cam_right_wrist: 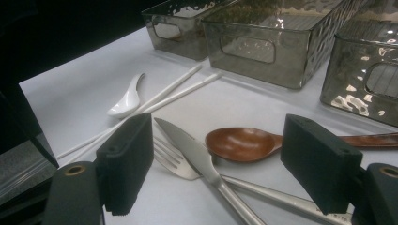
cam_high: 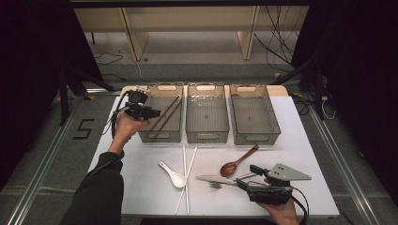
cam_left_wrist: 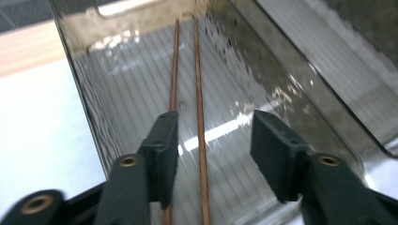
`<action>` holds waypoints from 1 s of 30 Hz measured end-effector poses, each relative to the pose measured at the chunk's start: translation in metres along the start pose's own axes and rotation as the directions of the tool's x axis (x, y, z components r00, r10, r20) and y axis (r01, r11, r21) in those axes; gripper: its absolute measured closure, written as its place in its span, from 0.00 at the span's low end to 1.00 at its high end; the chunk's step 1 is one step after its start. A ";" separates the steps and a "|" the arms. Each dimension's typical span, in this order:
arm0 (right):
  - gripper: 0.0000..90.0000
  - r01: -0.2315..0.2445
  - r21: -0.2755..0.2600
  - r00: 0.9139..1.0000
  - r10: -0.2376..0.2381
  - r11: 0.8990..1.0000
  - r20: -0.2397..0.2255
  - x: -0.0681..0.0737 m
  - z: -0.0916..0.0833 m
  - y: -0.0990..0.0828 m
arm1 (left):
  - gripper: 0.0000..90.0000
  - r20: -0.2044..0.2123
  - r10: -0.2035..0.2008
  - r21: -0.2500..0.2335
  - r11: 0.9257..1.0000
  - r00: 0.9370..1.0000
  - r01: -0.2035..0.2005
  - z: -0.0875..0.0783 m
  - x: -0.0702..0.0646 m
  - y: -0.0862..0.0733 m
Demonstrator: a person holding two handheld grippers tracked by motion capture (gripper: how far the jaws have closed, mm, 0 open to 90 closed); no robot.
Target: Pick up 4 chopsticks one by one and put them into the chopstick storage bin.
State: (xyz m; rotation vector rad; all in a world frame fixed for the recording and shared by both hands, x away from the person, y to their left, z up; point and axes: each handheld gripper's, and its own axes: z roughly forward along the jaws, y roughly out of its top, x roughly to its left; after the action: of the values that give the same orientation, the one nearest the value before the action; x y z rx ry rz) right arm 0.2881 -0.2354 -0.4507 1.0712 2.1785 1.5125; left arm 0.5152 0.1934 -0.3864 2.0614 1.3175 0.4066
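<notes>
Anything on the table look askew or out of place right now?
Nothing spilled or damaged. The knife lies crossed over the fork beside the brown spoon, an untidy overlap. The brown chopsticks lie straight in the left bin, and the left gripper stands open above them.

Two brown chopsticks (cam_left_wrist: 199, 93) lying lengthwise, near-parallel, inside left bin (cam_high: 162, 132).

Wooden chopsticks (cam_left_wrist: 198, 70) in a glossy smoked-plastic bin (cam_left_wrist: 89, 93); shiny metal knife (cam_right_wrist: 192, 152), fork (cam_right_wrist: 171, 159); matt white table (cam_right_wrist: 84, 89).

Open hand-held gripper (cam_right_wrist: 218, 164), knife (cam_right_wrist: 197, 157), fork (cam_right_wrist: 171, 159), wooden spoon (cam_right_wrist: 244, 143)
</notes>
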 end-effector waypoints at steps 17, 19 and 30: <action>0.30 0.004 0.003 1.000 -0.004 1.000 0.003 0.001 0.000 0.000 | 0.39 0.097 -0.017 -0.012 1.000 0.995 0.018 -0.041 -0.040 -0.031; 0.30 0.003 0.001 1.000 -0.003 1.000 0.003 0.001 0.000 0.000 | 0.38 0.106 -0.013 -0.013 1.000 0.994 0.015 -0.042 -0.044 -0.037; 0.30 0.004 0.022 1.000 -0.004 1.000 0.006 0.004 0.002 0.001 | 0.34 0.123 -0.012 0.018 1.000 0.992 0.010 -0.033 -0.055 -0.060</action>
State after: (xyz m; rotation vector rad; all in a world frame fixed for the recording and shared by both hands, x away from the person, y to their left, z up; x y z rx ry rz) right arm 0.2868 -0.2306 -0.4500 1.0759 2.1970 1.4856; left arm 0.4304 0.1732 -0.3970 2.0580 1.2619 0.2590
